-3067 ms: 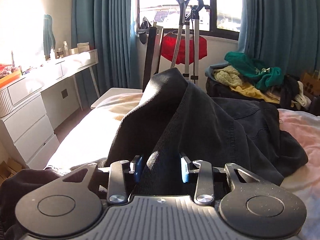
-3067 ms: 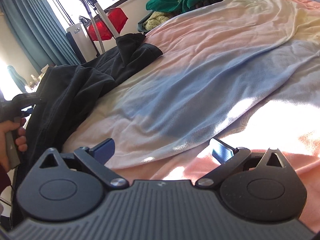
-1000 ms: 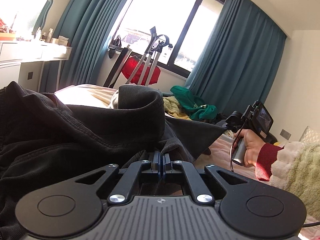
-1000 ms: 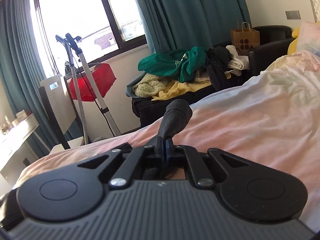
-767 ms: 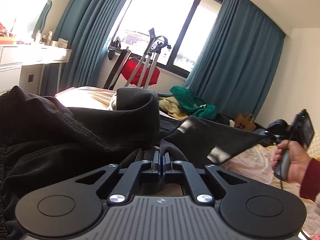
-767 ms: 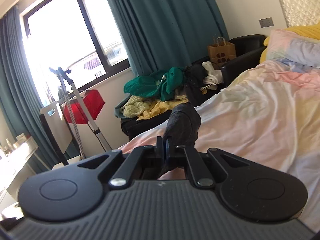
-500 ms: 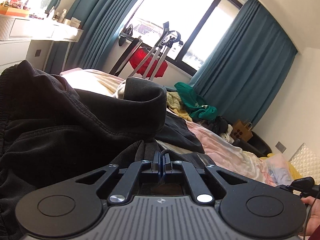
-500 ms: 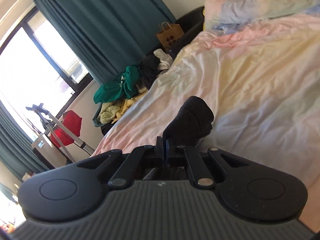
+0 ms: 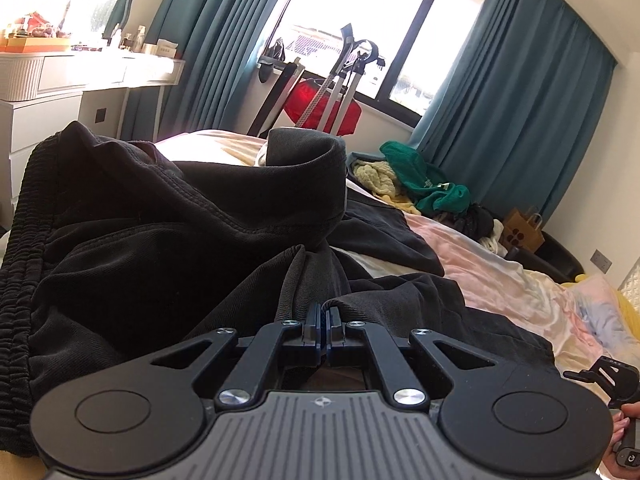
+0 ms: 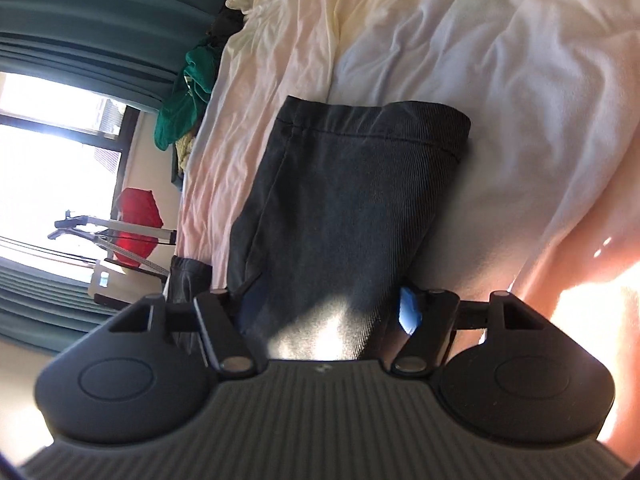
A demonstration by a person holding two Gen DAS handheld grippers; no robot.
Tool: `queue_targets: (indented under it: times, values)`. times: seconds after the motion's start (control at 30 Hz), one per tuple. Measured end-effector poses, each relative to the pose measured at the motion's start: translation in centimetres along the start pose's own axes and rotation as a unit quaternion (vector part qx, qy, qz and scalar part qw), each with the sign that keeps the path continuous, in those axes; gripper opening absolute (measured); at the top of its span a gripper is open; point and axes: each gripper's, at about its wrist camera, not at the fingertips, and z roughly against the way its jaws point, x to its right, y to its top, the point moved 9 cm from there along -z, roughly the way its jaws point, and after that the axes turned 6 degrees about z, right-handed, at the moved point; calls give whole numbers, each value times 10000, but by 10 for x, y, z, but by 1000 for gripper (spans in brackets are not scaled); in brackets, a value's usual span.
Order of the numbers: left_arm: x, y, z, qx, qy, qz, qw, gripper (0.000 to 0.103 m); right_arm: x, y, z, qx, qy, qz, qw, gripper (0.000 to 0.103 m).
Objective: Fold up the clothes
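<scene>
My left gripper (image 9: 323,322) is clamped on black trousers (image 9: 168,248) heaped across the frame's left half. My right gripper (image 10: 326,312) is spread wide around a trouser leg (image 10: 344,208) lying mid-frame on the bedsheet (image 10: 520,80).

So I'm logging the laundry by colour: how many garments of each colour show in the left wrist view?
Black trousers: 1
Green garment: 1
Pale yellow garment: 1
Total: 3; the dark heap beside the green one is too jumbled to count.
</scene>
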Motion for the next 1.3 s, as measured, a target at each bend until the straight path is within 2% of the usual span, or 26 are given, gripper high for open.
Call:
queue_targets:
  times: [0.17, 0.2, 0.23, 0.27, 0.3, 0.4, 0.5, 0.6, 0.67, 0.73, 0.83, 0.9, 0.93, 0.97, 1.03, 1.07, 1.2, 1.3]
  values:
    - [-5, -9, -4, -107, 254, -52, 9996, 3, -7, 9, -9, 337, 13, 210, 9992, 66]
    - [-6, -10, -5, -133, 289, -69, 9995, 3, -5, 13, -8, 507, -180, 299, 9981, 58]
    - [-5, -12, -6, -169, 285, -101, 9994, 3, -2, 17, -9, 654, -343, 362, 9966, 54]
    - [-5, -14, -7, -206, 280, -133, 9993, 3, 1, 21, -9, 801, -505, 423, 9946, 42]
    - [-4, -16, -8, -243, 276, -165, 9992, 3, 6, 23, -11, 797, -585, 423, 9942, 25]
    - [-2, -22, -11, -353, 263, -262, 9987, 3, 12, 29, -14, 716, -403, 338, 9960, 7]
    - [0, -29, -15, -462, 251, -358, 9980, 3, 7, 37, -5, 919, -211, 371, 9949, 5]
    - [1, -35, -18, -572, 238, -455, 9970, 6, -16, 53, 21, 1530, 52, 744, 9854, 5]
    - [7, -39, -16, -656, 137, -568, 9961, 10, -26, 69, 44, 2100, 216, 824, 9740, 5]
    - [15, -45, -13, -745, -15, -709, 9947, 10, -16, 82, 56, 2355, 58, 756, 9689, 5]
    - [26, -52, -8, -878, -244, -920, 9916, 18, 16, 100, 65, 2513, -386, 496, 9659, 5]
    - [34, -58, -4, -966, -396, -1060, 9889, 20, 38, 101, 55, 2276, -697, 443, 9702, 5]
    - [38, -60, -2, -1009, -472, -1130, 9873, 26, 48, 101, 48, 2135, -864, 454, 9721, 5]
    - [41, -63, 0, -1069, -521, -1203, 9856, 45, 58, 101, 42, 1992, -1031, 464, 9734, 5]
    - [43, -70, 8, -1270, -484, -1360, 9813, 68, 65, 96, 37, 1899, -1163, 609, 9730, 5]
    - [42, -72, 11, -1363, -458, -1380, 9799, 69, 63, 94, 38, 1903, -1237, 759, 9709, 5]
    - [21, -60, 25, -1649, -283, -868, 9821, 70, 51, 89, 43, 1996, -1419, 1163, 9625, 6]
    - [6, -52, 36, -1860, -151, -482, 9813, 78, 45, 86, 59, 2175, -1281, 751, 9647, 6]
